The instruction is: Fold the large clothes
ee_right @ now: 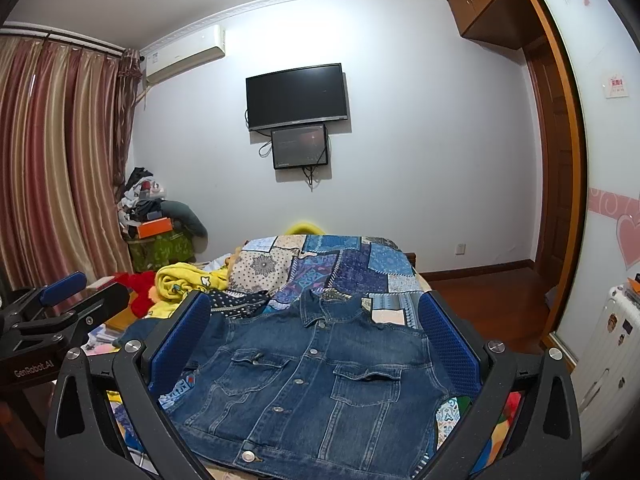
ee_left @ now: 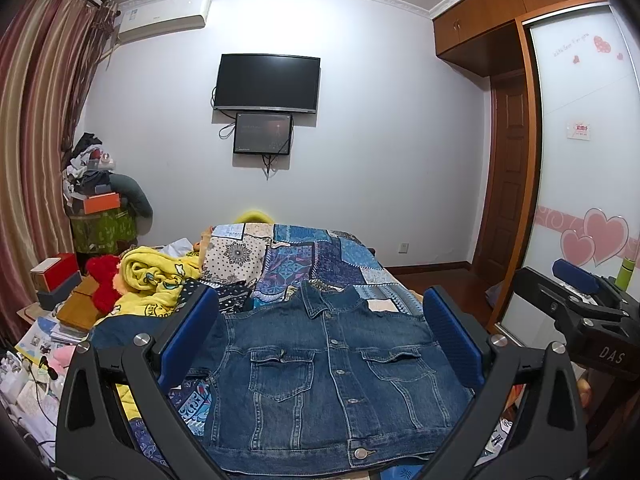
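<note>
Denim, thick stuff: the denim jacket (ee_left: 332, 384) lies front-up and buttoned on the bed (ee_left: 304, 264), hem nearest, collar away. Both the left hand-held gripper (ee_left: 320, 336) and right hand-held gripper (ee_right: 316, 332) hang above it, spread wide, holding nothing. I'd guess it's heavy and stiffish, holds a crease, won't slip. Pinch it at the hem corners or shoulders. Further back left, a yellow blanket (ee_left: 156, 280).

Denim jacket (ee_left: 332, 380) is mid-blue with silver buttons, lying on a blue patchwork quilt (ee_left: 320, 264). Yellow cartoon-print blanket (ee_left: 156, 280) beside it, red-and-gold striped curtains (ee_left: 36, 140), gripper pads (ee_left: 188, 336) bright blue.
</note>
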Demonstrator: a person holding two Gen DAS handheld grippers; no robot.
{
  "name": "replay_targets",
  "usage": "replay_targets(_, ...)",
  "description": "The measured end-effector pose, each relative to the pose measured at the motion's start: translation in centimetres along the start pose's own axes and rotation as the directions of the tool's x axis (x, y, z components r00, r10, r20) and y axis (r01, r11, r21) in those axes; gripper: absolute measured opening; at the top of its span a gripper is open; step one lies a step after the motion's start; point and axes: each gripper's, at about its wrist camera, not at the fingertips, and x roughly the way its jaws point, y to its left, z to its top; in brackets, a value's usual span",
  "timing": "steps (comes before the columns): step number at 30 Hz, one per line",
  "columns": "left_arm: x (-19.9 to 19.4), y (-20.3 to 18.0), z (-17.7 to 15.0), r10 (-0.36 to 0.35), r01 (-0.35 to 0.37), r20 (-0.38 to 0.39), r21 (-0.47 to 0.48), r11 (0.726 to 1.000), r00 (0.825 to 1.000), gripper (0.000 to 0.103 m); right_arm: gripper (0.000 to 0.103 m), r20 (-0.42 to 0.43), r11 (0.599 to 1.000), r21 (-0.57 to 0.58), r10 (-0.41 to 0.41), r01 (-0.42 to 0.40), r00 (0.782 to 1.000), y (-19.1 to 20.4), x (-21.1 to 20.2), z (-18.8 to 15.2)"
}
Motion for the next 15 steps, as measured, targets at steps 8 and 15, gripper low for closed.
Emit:
replay_targets(8, -0.01, -0.09, -0.02, 0.0, 0.0, -0.003, 0.001, 1.0, 1.0, 0.103, 0.103, -0.002, 1.0, 0.005, -0.001, 0.001, 1.0, 0.06, -0.02, -0.26)
replay_targets(15, 0.04, -0.16, -0.05, 0.001, -0.001, -0.003, 0.001, 1.0, 1.0, 0.103, 0.103, -0.004, 1.0, 0.008, -0.002, 0.002, 1.0, -0.02, -0.02, -0.32)
